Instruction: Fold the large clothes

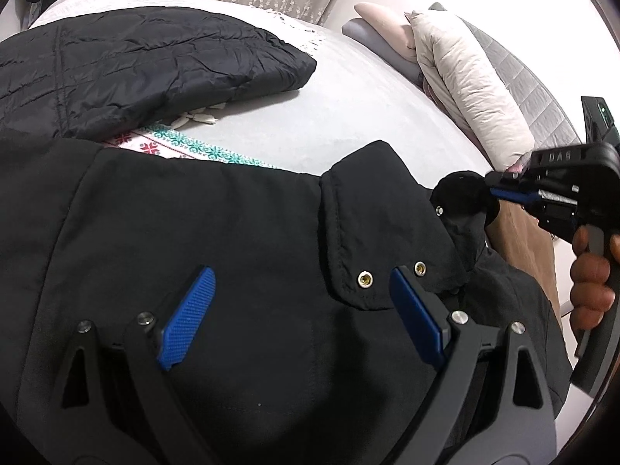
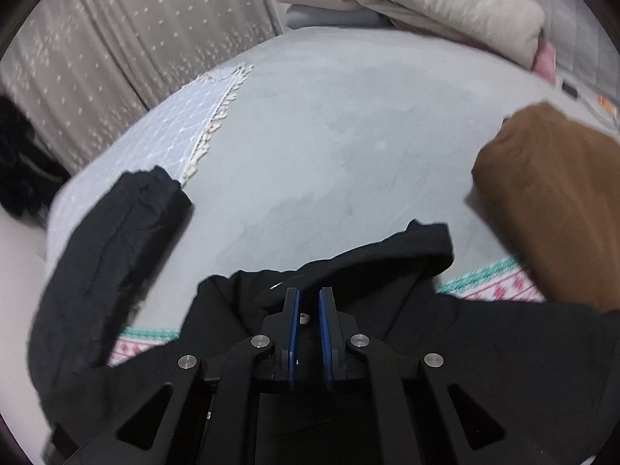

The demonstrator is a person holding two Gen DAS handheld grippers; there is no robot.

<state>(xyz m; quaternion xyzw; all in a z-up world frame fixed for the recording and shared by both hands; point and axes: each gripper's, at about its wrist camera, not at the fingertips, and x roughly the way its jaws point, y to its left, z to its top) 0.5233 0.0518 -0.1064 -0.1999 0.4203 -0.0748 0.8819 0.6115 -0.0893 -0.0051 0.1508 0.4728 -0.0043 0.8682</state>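
Observation:
A large black jacket lies spread over the near part of the bed, its collar flap showing brass snaps. My left gripper hovers just over the flap, open wide, with nothing between its blue pads. My right gripper comes in from the right, held by a hand, and pinches a bunched edge of the jacket near the collar. In the right wrist view the right gripper has its pads nearly together, with the black jacket fabric caught between them.
The grey bed sheet stretches beyond the jacket. A black quilted garment lies folded at the far left, a brown garment at the right. Pillows and bedding are piled at the head. A patterned cloth lies under the clothes.

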